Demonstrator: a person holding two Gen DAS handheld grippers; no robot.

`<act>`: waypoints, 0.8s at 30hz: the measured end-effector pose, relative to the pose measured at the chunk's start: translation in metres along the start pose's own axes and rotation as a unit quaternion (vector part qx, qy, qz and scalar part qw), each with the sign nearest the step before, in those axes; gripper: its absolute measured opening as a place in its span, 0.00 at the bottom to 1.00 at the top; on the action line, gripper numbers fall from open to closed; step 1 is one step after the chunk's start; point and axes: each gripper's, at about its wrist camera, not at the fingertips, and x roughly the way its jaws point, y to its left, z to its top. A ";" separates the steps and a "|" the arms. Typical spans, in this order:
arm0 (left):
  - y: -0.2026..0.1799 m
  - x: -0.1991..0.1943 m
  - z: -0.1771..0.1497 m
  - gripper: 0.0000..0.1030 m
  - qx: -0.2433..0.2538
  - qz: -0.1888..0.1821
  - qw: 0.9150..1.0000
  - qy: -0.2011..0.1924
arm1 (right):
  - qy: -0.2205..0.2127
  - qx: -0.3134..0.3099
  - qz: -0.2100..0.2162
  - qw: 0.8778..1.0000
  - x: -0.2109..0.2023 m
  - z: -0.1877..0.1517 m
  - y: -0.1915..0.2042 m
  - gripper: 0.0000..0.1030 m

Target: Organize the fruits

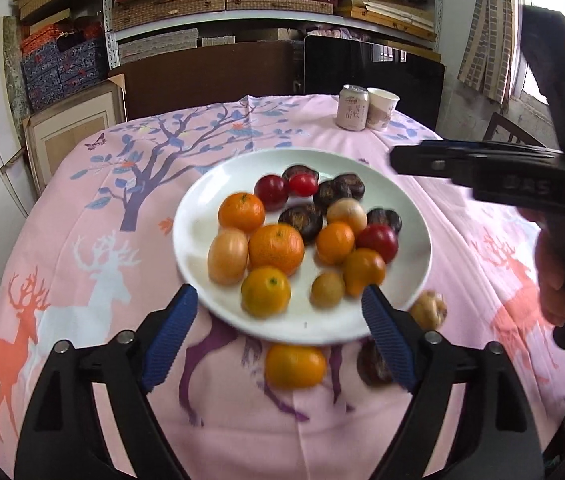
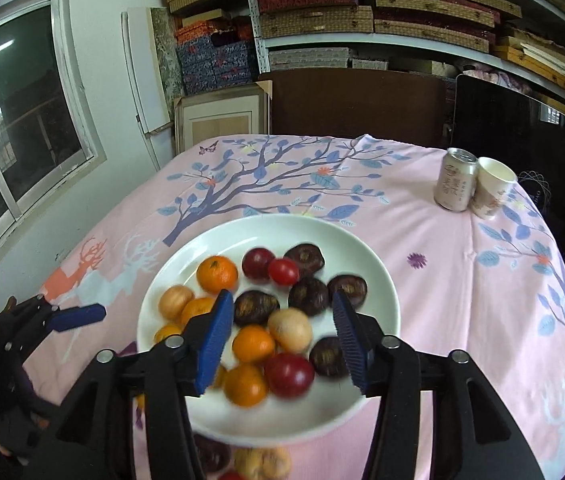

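- The round white ceramic plate (image 1: 198, 240) already held most fruits; a loose orange mandarin (image 1: 295, 365), a dark brown chestnut-like fruit (image 1: 374, 364) and a tan longan-like fruit (image 1: 428, 310) lay on the pink deer-print tablecloth (image 1: 82, 208) just beside its near rim.
- The left gripper (image 1: 280, 304) hovered spread and empty over that rim.
- The right gripper (image 2: 278, 312) hung spread above the plate's contents.
- Risk: round fruit could roll away under an off-centre pinch, or the fingers could knock the crowded pile.

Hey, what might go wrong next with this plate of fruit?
The plate is crowded, so adding the orange lying on the cloth could knock round fruit off. The pale fruit beside the rim could roll away. Both the left tool and right tool hang open above; they might collide.
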 end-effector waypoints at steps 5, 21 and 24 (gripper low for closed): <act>-0.003 -0.005 -0.038 0.82 0.022 0.008 0.999 0.026 | -0.004 0.012 0.009 1.000 -0.047 -0.061 0.002 0.60; -0.007 0.046 -0.041 0.82 0.021 0.040 0.996 0.076 | 0.000 0.073 0.045 0.996 -0.070 -0.145 0.002 0.60; -0.009 0.042 -0.041 0.43 0.022 0.016 0.997 0.068 | 0.006 0.062 0.042 0.997 -0.068 -0.146 0.004 0.53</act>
